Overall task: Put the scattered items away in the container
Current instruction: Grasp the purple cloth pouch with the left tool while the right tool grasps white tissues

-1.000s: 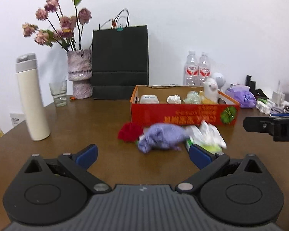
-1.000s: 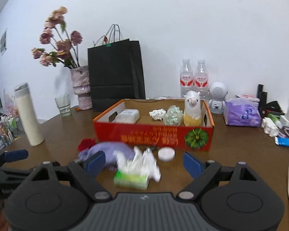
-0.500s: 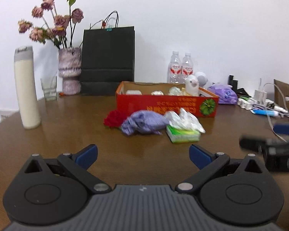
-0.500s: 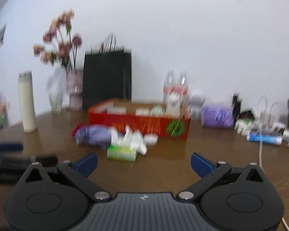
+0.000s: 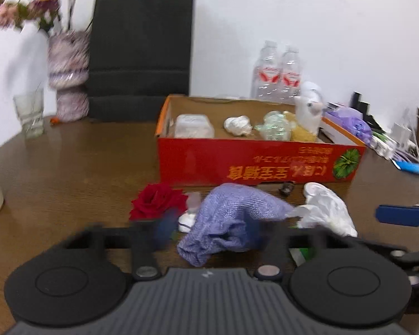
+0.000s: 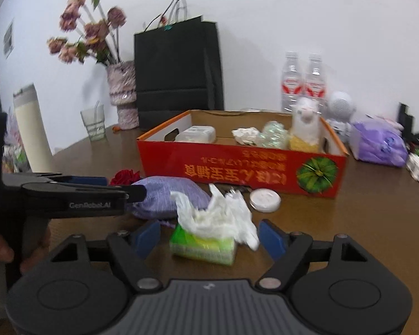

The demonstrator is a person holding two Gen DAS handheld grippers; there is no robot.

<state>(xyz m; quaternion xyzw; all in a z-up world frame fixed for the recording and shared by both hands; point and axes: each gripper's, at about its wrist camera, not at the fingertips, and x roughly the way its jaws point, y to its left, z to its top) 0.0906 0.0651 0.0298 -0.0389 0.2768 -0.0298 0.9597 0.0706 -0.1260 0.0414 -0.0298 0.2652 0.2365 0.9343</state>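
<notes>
The red cardboard box (image 5: 254,164) (image 6: 237,167) stands mid-table and holds a plastic tub, crumpled paper, a green ball and a white alpaca toy (image 6: 306,125). In front of it lie a red rose (image 5: 157,199), a purple cloth (image 5: 231,220) (image 6: 167,195), a green tissue pack (image 6: 206,243) with white tissue (image 5: 326,212), and a white round lid (image 6: 265,199). My left gripper (image 5: 209,227) is open with its blurred fingers astride the purple cloth. My right gripper (image 6: 209,237) is open astride the tissue pack.
At the back stand a black paper bag (image 5: 139,50), a vase of dried flowers (image 5: 68,75), a glass (image 5: 29,111), two water bottles (image 5: 276,72) and a white thermos (image 6: 32,134). A purple tissue pack (image 6: 378,142) and cables lie at right.
Both grippers have moved forward and down to the items in front of the box. The left fingers have narrowed around the purple cloth; the right now straddles the tissue pack.
</notes>
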